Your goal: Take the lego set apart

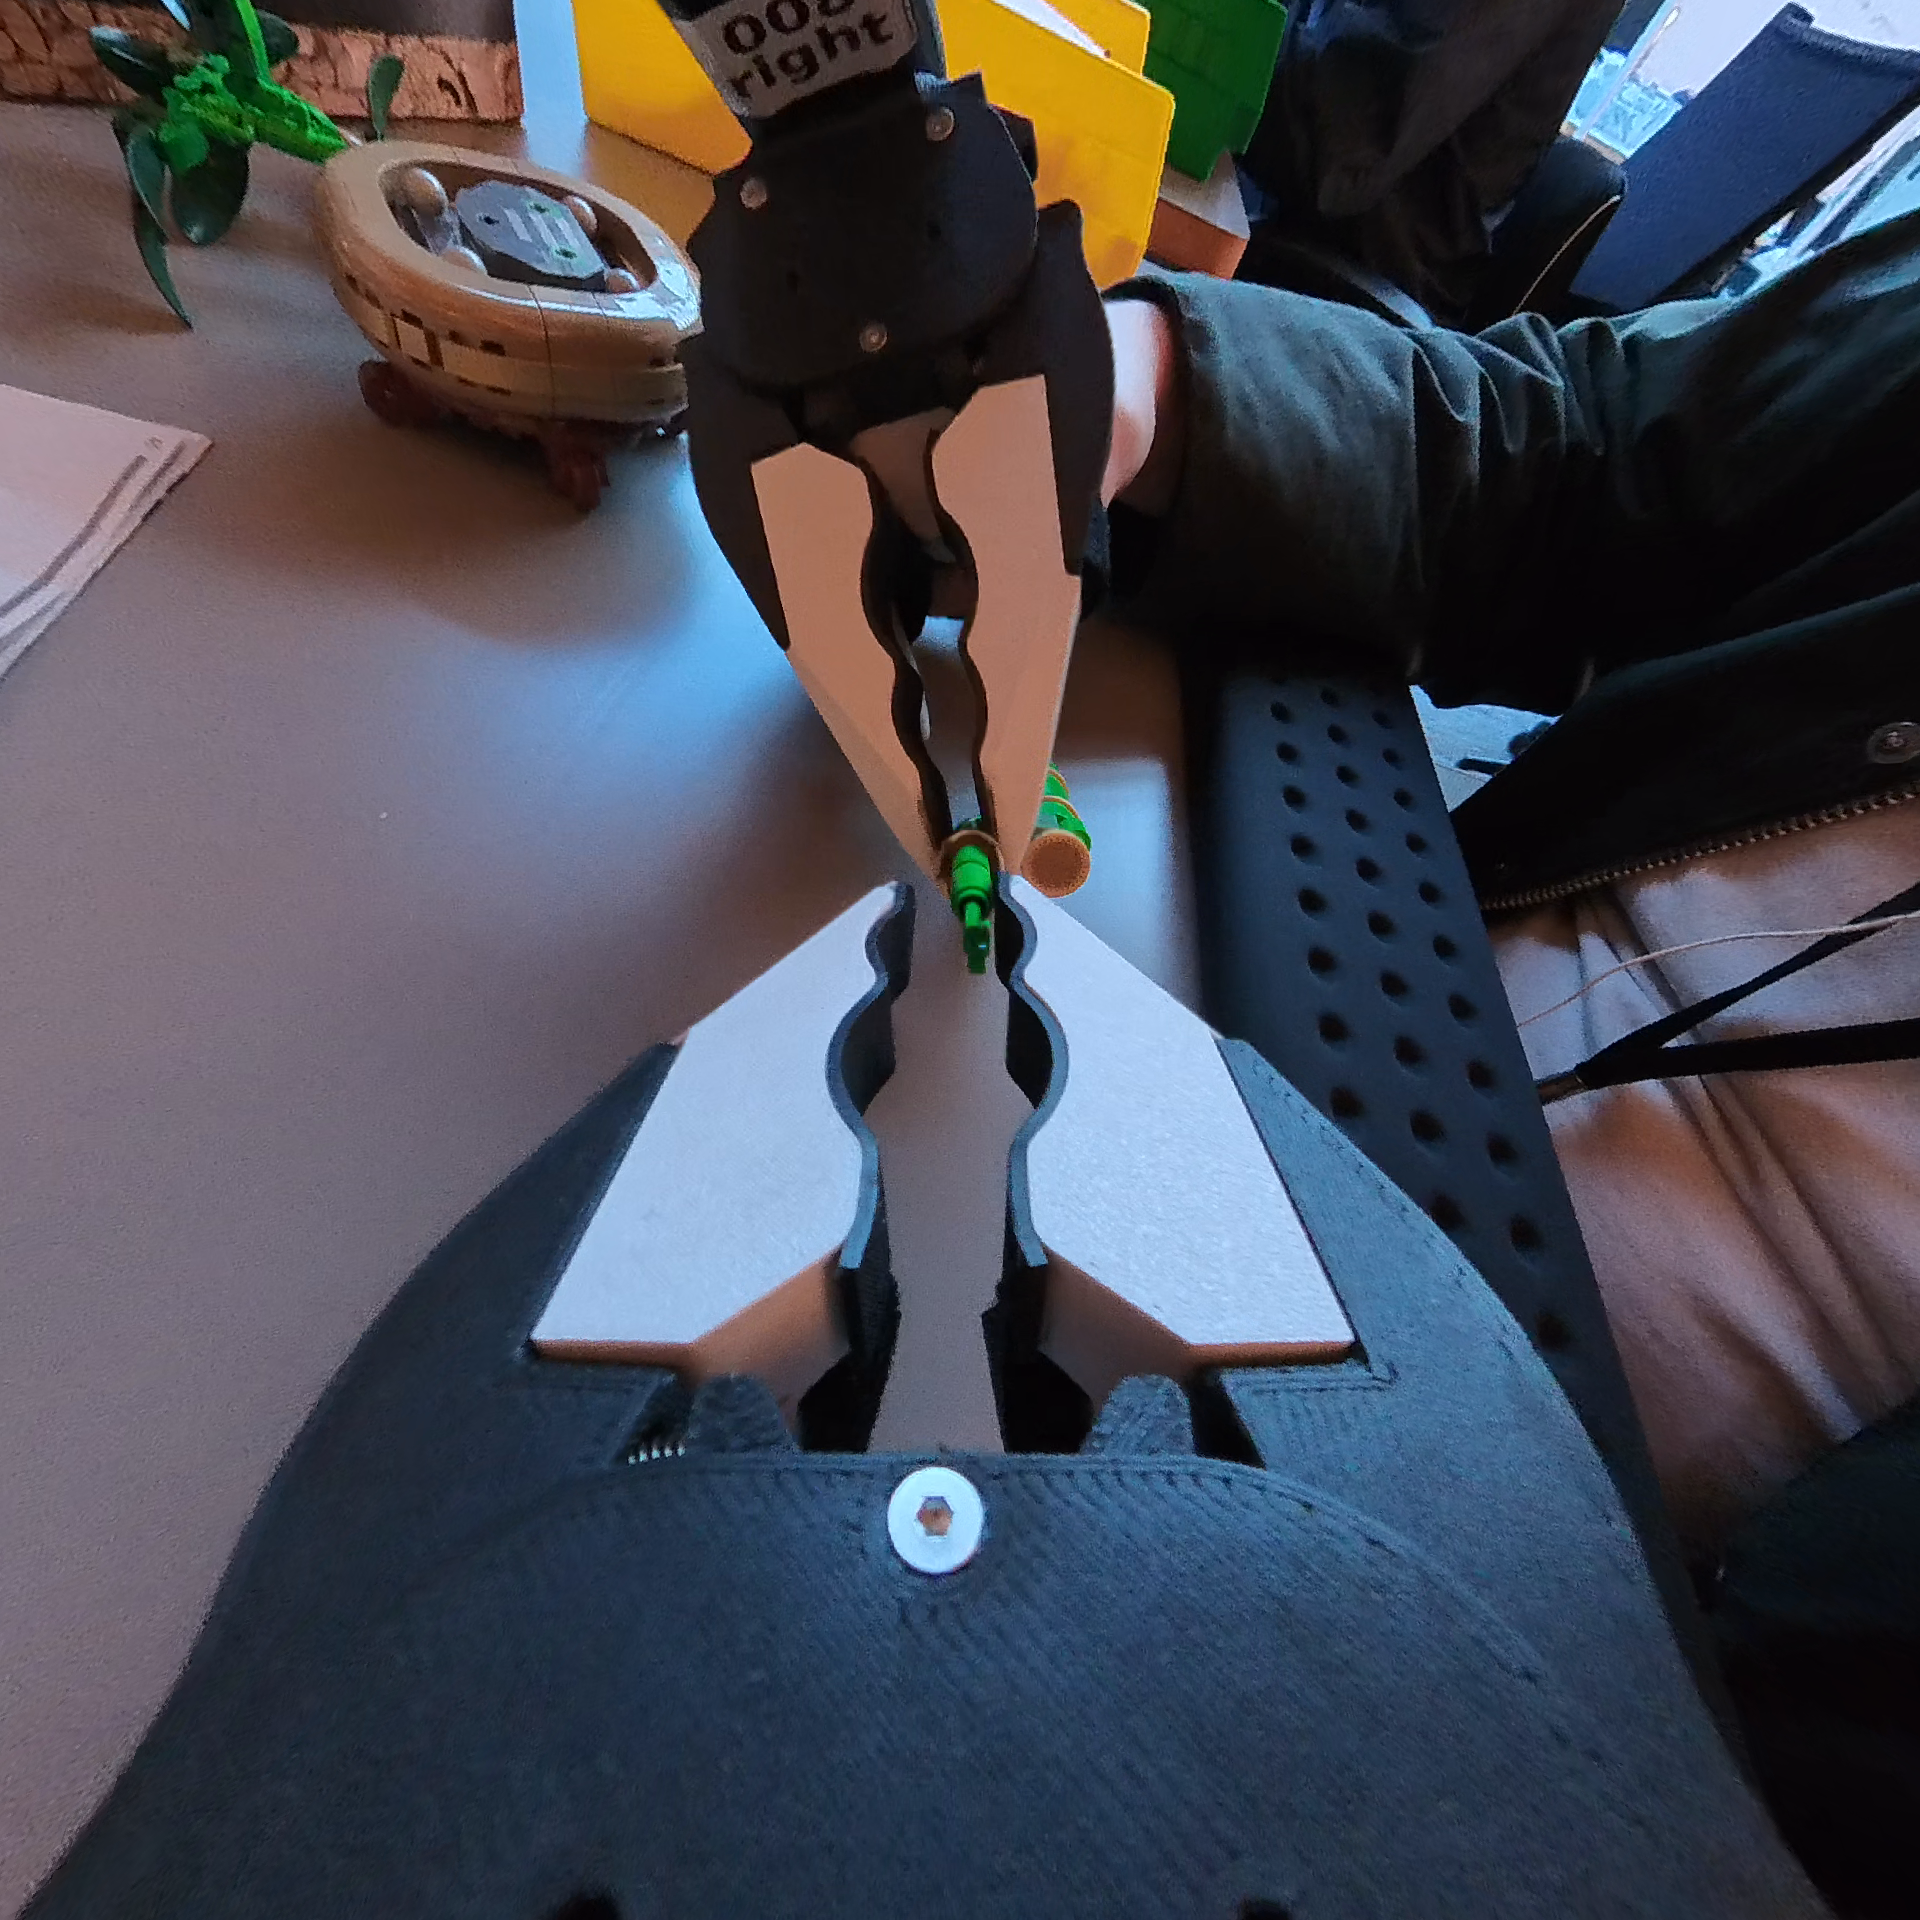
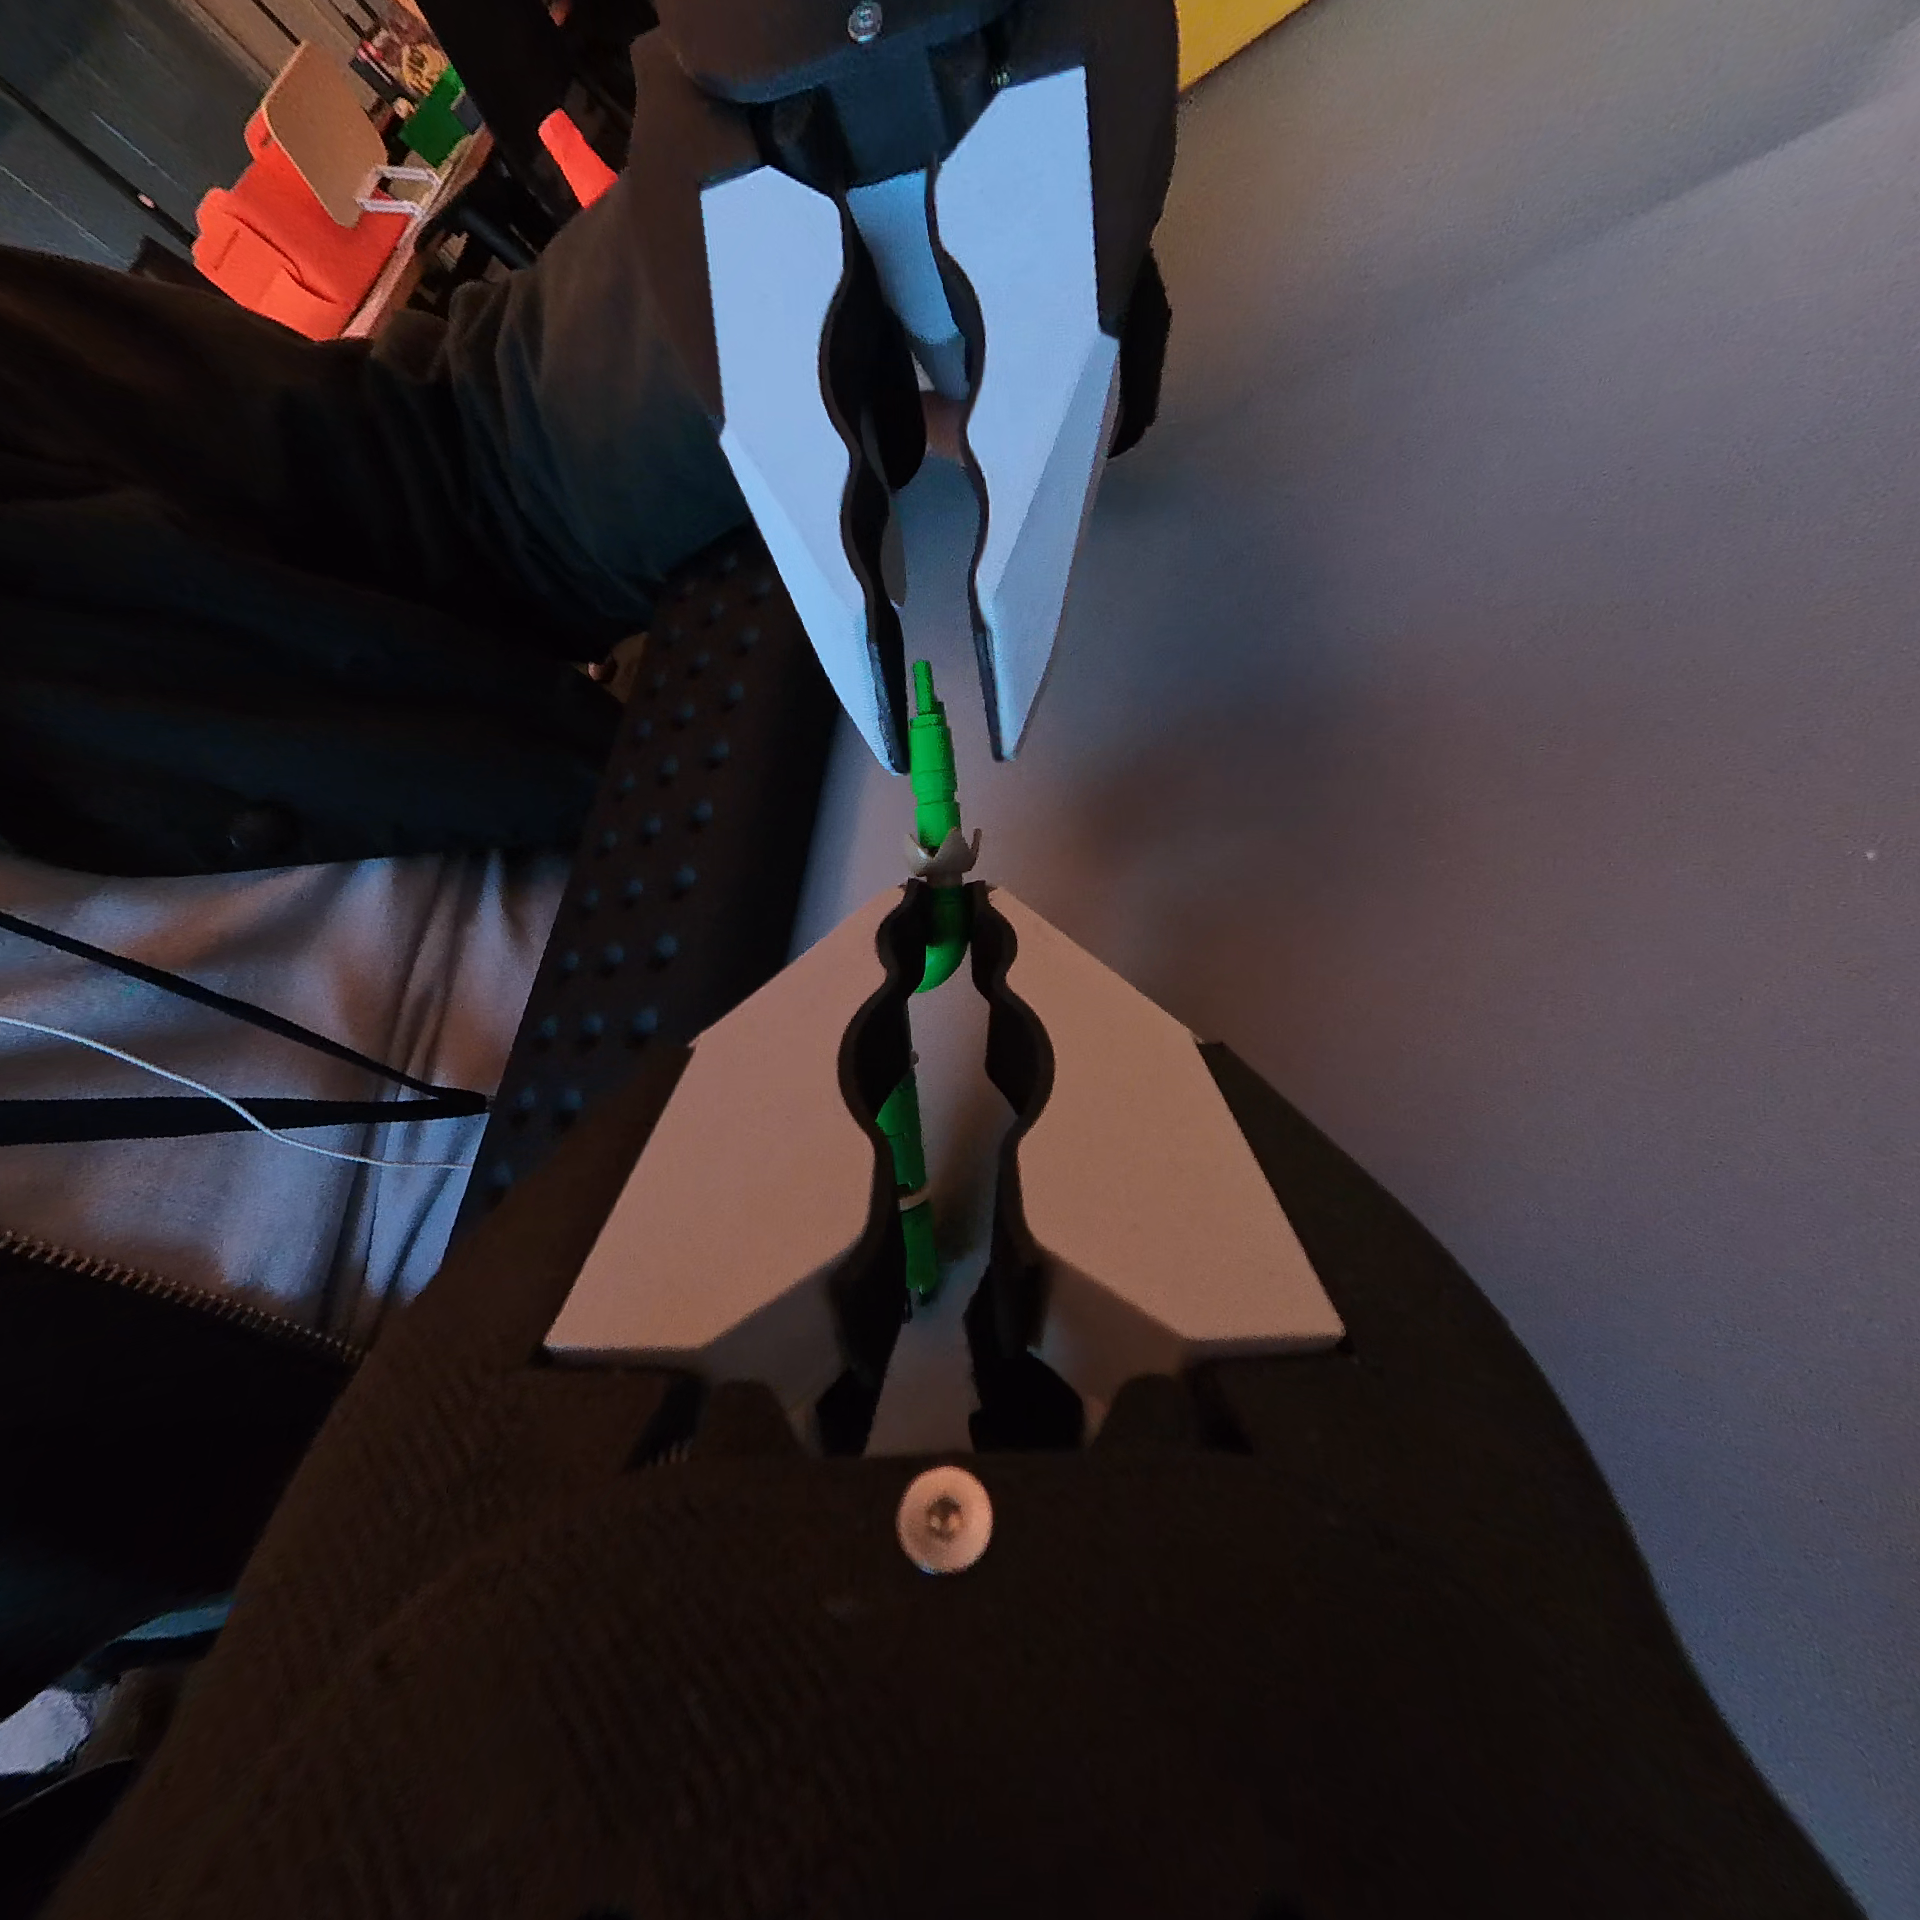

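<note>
A thin green lego stem [image 2: 928,748] with a small pale collar [image 2: 940,855] sticks out of my right gripper [image 2: 943,888], which is shut on it. More of the green stem [image 2: 902,1164] runs back between its fingers. My left gripper [image 2: 945,753] comes in from the opposite side, tip to tip. It is open, and its fingertips straddle the stem's free end. In the left wrist view the stem [image 1: 972,904] lies between the left gripper's [image 1: 954,891] tips, close to one finger. The right gripper [image 1: 971,847] holds it from above. A tan cylinder piece [image 1: 1060,857] with green sits behind the right gripper's tips.
A tan lego pot [image 1: 509,291] on dark red feet stands on the brown table [image 1: 364,831] at the back left, with green lego leaves [image 1: 218,114] behind it. Yellow boxes [image 1: 1049,125] stand at the back. Papers [image 1: 62,499] lie at left. A black perforated strip [image 1: 1371,935] and a person's dark sleeve [image 1: 1455,468] are at right. Both grippers' tips are roughly 20 cm from the tan lego pot [image 1: 509,291].
</note>
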Available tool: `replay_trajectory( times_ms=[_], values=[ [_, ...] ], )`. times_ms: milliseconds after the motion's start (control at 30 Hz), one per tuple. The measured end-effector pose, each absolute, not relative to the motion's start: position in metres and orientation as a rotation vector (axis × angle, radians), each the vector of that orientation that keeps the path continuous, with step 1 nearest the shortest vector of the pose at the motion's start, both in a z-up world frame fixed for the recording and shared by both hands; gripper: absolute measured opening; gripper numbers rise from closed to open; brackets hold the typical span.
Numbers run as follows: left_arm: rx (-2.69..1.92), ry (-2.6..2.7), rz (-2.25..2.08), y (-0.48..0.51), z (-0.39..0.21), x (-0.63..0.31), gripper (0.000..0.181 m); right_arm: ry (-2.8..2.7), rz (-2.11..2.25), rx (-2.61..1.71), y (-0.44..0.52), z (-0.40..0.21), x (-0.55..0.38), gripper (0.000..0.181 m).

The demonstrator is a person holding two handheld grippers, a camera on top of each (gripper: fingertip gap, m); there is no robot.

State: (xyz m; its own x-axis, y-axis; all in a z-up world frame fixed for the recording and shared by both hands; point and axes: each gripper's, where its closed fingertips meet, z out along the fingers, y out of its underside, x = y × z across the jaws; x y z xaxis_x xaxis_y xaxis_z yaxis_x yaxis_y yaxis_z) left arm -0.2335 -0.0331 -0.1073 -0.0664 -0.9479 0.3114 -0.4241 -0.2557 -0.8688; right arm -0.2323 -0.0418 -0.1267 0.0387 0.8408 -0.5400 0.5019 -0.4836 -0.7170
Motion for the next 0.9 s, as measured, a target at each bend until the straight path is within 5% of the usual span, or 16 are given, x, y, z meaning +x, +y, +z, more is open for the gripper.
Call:
replay_trajectory(
  times_ms=[900],
  values=[
    [-1.78,1.617,-1.251,-0.045,-0.134,-0.238,0.006,-1.419,1.435,-2.064,-0.047,-0.146,-0.233,0.007]
  ],
)
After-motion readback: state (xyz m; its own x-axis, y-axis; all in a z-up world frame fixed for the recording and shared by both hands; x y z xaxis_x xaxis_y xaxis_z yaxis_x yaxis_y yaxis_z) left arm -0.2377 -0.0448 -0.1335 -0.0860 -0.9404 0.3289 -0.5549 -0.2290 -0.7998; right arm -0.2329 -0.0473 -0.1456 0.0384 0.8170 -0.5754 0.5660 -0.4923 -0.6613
